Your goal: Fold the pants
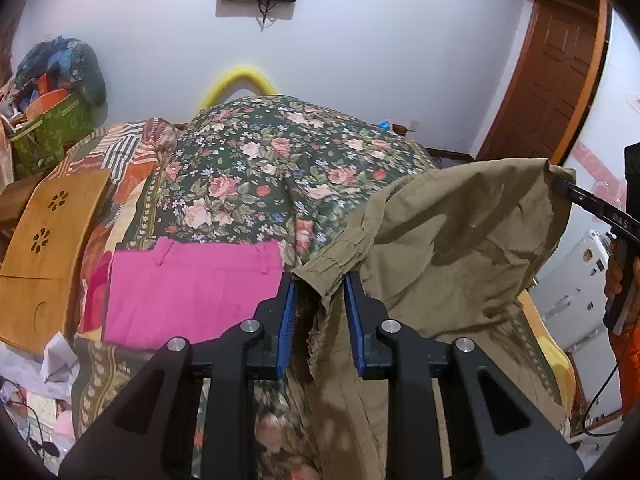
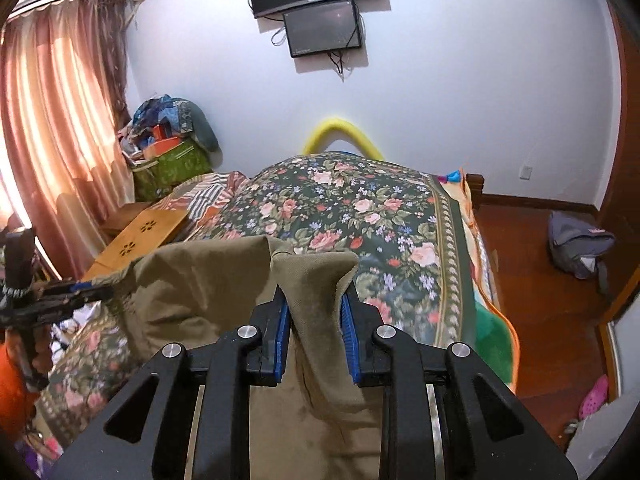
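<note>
Khaki pants (image 1: 460, 248) hang lifted above the floral bedspread (image 1: 260, 168), stretched between both grippers. My left gripper (image 1: 320, 280) is shut on a gathered corner of the waistband, its blue pads (image 1: 289, 304) pressing the cloth. At the right edge of that view, my right gripper (image 1: 558, 182) pinches the far upper corner. In the right wrist view, my right gripper (image 2: 316, 292) is shut on a fold of the khaki pants (image 2: 200, 280), and my left gripper (image 2: 106, 290) grips the cloth at the left. The pants' lower part is hidden below both grippers.
Folded pink pants (image 1: 192, 292) lie on the bedspread (image 2: 360, 208) to the left. A wooden lap tray (image 1: 48, 240) sits at the bed's left side, with piled bags (image 1: 52, 92) behind. On the wooden floor at the right lies a grey backpack (image 2: 580, 244).
</note>
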The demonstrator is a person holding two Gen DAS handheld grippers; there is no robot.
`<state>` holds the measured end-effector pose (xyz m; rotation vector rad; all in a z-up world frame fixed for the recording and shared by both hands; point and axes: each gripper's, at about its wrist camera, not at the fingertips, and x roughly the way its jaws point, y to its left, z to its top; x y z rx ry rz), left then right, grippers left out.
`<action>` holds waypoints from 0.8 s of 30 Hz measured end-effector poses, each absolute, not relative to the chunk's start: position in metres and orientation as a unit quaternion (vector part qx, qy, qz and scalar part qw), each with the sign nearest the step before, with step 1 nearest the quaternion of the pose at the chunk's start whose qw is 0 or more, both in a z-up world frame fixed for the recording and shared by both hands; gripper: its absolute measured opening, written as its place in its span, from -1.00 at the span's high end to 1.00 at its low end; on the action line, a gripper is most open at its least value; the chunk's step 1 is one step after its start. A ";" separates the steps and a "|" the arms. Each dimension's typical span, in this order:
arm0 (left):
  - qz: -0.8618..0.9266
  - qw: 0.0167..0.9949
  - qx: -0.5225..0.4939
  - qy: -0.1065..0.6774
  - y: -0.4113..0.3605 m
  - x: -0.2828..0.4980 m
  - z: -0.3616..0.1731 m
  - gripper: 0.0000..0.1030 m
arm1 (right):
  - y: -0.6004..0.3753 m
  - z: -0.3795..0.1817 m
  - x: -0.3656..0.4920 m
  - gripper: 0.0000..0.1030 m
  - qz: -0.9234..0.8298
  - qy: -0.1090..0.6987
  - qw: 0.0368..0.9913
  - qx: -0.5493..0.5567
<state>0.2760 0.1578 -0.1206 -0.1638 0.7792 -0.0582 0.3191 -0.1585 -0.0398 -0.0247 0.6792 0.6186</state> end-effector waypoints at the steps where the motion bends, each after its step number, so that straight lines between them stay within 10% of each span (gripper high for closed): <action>1: -0.031 0.921 -0.073 0.381 0.153 0.269 -0.120 0.73 | -0.161 -0.039 0.310 0.60 0.300 0.326 0.896 -0.014; 24: -0.061 0.912 -0.057 0.402 0.114 0.130 -0.145 0.79 | -0.209 -0.075 0.167 0.60 0.286 0.357 0.889 0.003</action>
